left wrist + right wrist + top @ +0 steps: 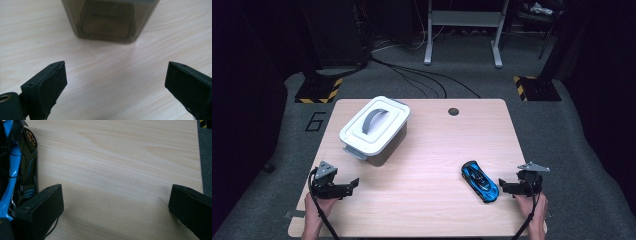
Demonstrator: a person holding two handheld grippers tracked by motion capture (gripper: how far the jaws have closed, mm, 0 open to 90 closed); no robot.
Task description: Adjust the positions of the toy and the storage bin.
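Note:
A grey plastic box with a white lid and grey handle (374,127) stands on the left half of the wooden table (437,145). A blue and black toy car (480,181) lies near the front right. My left gripper (352,185) hovers at the front left, pointing toward the box, open with nothing between its jaws. In the left gripper view the box's dark wall (107,22) stands ahead of the open left gripper (115,72). My right gripper (504,186) sits just right of the car, open. In the right gripper view the car (17,165) lies outside the left jaw of the right gripper (116,195).
A small round dark hole (453,111) marks the table's far edge. Grey carpet surrounds the table, with cables (422,80), a white stand's legs (462,35) and yellow-black striped bases (318,91) behind. The table's right edge (198,157) runs close to my right gripper.

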